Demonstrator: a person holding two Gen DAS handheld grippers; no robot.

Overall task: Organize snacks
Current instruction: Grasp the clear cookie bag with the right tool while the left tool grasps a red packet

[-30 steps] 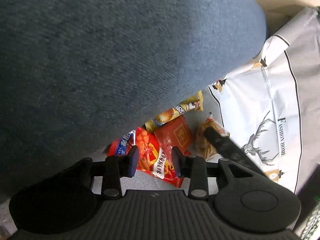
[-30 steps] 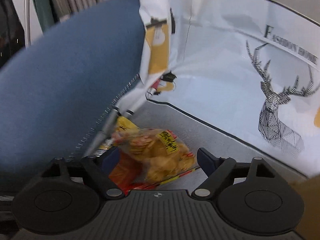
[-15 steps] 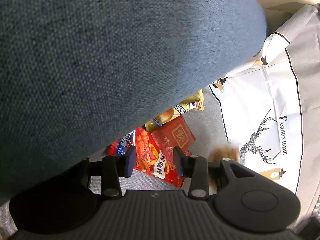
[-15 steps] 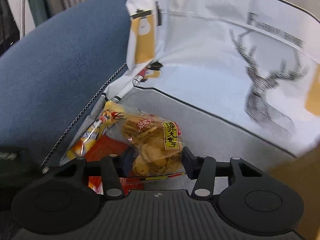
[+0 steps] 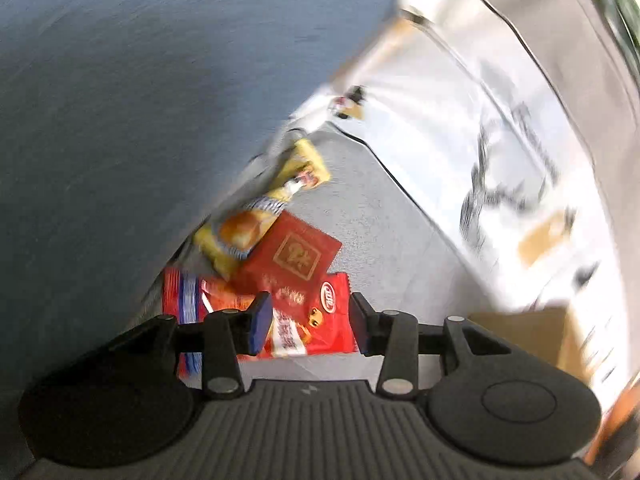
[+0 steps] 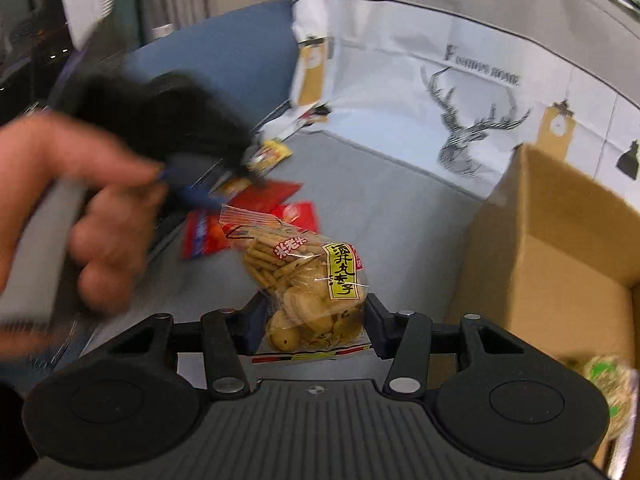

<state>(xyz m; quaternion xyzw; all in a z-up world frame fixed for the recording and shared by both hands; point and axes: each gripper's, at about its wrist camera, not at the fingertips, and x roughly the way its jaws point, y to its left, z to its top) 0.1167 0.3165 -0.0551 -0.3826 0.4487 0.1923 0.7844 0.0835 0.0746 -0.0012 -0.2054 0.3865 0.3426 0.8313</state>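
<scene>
My right gripper [image 6: 310, 326] is shut on a clear bag of biscuits [image 6: 308, 280] and holds it above the grey surface, left of an open cardboard box [image 6: 560, 252]. My left gripper [image 5: 308, 322] is open and empty, hovering over a pile of snacks: a red packet with a gold character [image 5: 294, 254], a red snack bag [image 5: 316, 332] and a yellow bread packet [image 5: 256, 220]. In the right wrist view the left gripper [image 6: 200, 184] shows blurred, held by a hand, above the same red packets [image 6: 256, 208].
A blue cushion [image 5: 140, 100] rises on the left, close to the pile. A white deer-print fabric wall [image 6: 460, 92] stands behind. A green-printed packet [image 6: 612, 384] lies in the cardboard box.
The right gripper has lifted the biscuit bag off the pile and pulled back toward the box. The left gripper has swung over the remaining snacks and opened wider.
</scene>
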